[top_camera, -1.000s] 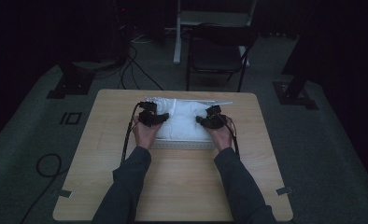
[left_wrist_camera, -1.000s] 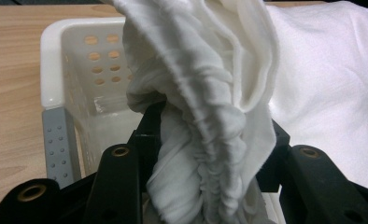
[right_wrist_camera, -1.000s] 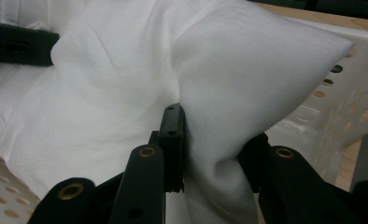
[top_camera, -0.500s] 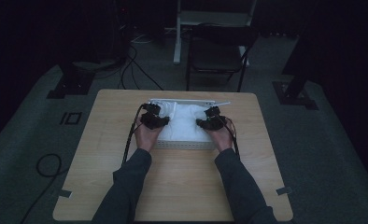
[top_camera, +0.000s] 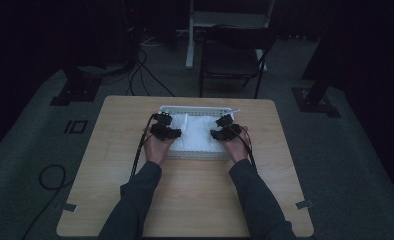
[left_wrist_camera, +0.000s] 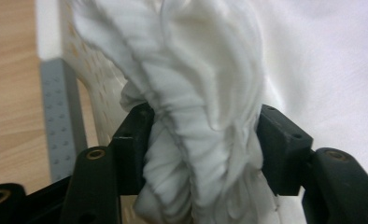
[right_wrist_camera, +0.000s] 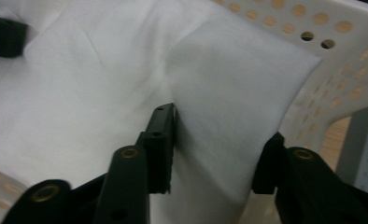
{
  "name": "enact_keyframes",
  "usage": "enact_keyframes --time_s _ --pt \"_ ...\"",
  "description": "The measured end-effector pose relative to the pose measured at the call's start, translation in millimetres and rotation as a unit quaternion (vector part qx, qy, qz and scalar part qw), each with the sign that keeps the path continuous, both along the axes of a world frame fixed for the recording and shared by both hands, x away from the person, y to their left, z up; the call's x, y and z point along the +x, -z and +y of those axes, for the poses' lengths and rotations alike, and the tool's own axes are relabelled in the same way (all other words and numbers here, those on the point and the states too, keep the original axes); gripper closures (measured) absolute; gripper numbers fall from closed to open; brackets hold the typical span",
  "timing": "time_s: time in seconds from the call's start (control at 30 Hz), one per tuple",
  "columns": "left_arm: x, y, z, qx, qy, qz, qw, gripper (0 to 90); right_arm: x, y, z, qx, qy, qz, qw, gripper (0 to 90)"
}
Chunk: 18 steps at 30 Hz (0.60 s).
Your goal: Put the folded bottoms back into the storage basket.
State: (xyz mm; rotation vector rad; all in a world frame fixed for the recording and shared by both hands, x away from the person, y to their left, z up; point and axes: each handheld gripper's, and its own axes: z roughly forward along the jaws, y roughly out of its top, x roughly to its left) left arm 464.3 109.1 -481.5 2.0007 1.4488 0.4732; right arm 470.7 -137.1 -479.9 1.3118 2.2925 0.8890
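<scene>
The bench carried a white perforated basket toward its far side, its long axis running left to right across the person. Inside lay a white cloth, folded flat along that same axis and filling most of the basket floor.

The step in hand looked like laying the cloth down and letting go. To do it well, both ends should drop inside the walls before the hands lift straight up, so nothing snags.

The left tool had just been opening; a gathered bunch of cloth sat between its jaws, brushing both, more loosened than clenched. It sat at the basket's left wall.

The right tool had also just been opening: one jaw touched a raised fold, the other stood clear, so it was released.
</scene>
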Motion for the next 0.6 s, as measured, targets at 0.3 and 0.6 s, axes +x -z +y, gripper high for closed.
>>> enact_keyframes --time_s 0.3,0.6 --pt "-8.7 -10.3 16.1 -0.032 -0.023 -0.067 0.997 39.2 -0.3 -2.3 -13.6 0.034 0.037 -0.011 0.9987 44.0" --pt "-24.5 -28.3 35.7 -0.084 -0.017 -0.12 0.989 45.5 -16.8 -20.6 -32.2 0.046 0.048 -0.069 0.9954 44.1"
